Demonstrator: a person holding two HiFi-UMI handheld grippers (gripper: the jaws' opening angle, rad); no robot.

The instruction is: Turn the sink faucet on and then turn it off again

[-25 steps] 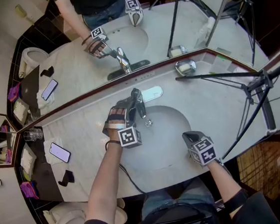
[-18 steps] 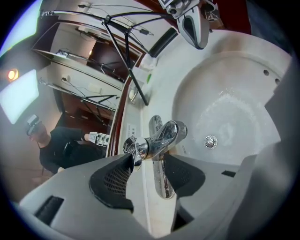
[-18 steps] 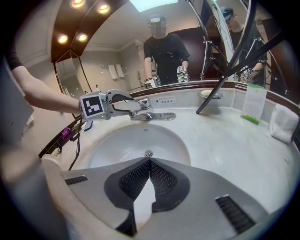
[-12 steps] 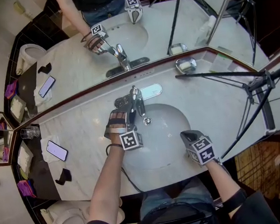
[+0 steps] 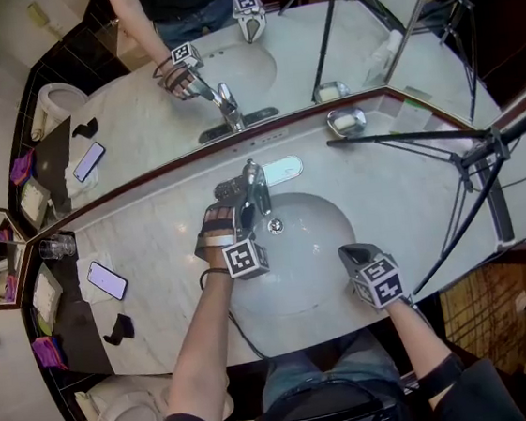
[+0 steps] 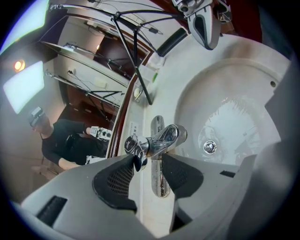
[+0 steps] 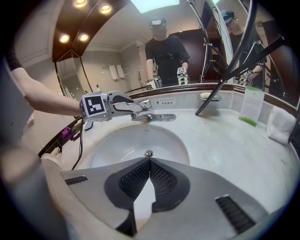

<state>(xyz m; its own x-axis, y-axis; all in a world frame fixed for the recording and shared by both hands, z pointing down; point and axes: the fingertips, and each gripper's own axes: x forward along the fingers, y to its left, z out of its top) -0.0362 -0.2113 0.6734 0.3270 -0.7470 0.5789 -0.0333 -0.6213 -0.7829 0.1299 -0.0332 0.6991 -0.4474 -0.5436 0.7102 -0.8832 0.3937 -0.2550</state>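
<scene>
**Faucet at left jaw tips**

We hold the left gripper on the faucet at the back of the sink. Its jaws have just been closing, but they're apart, not gripping. Right gripper is clenched shut, empty, over the sink's front rim.

Tripod legs cross the counter right of the faucet

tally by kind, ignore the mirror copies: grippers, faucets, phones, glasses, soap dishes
grippers: 2 (left gripper, right gripper)
faucet: 1
phone: 1
glass: 1
soap dish: 1
total: 6
</scene>
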